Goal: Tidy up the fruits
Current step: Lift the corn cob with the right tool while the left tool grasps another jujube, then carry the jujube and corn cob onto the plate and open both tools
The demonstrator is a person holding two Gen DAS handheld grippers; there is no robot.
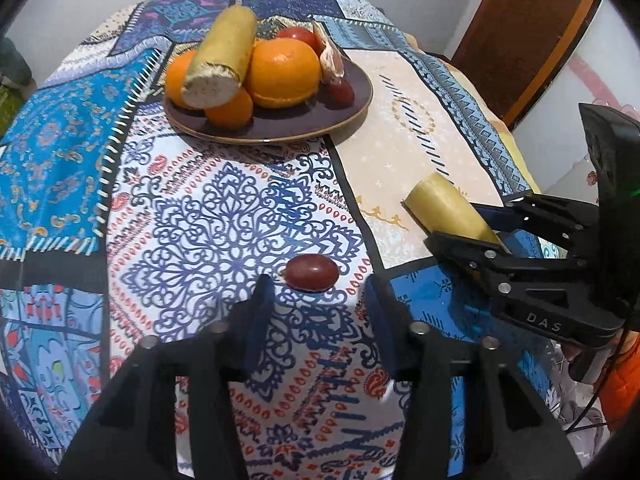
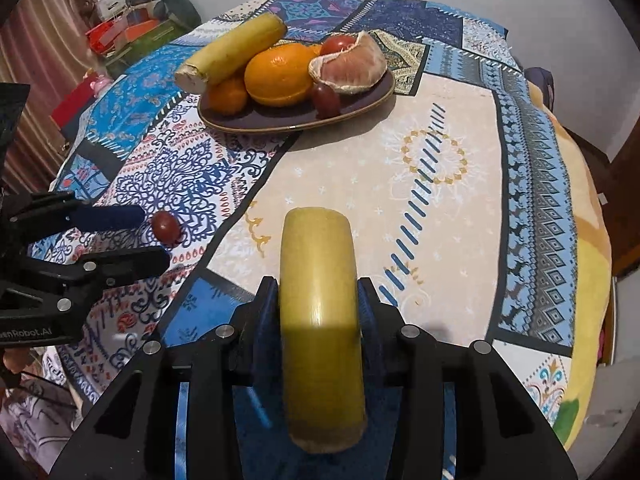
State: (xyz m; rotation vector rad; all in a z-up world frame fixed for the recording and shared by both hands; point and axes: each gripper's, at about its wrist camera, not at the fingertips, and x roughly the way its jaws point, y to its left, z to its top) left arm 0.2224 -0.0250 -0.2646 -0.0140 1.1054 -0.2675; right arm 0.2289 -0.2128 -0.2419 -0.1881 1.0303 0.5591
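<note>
While the right gripper (image 2: 318, 300) clamps a banana piece (image 2: 320, 320), the left gripper (image 1: 320, 292) stands part-open, empty, just short of the grape (image 1: 312, 267), well apart from the plate (image 1: 352, 108).

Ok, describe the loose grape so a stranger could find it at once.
Start at the dark plate piled with fruit on the patterned tablecloth. Come toward the near edge, onto the white patch with the blue lace pattern: the grape lies there alone, just beyond the tips of the left gripper. It is small, oval and dark red, the only fruit lying bare on the cloth.
</note>
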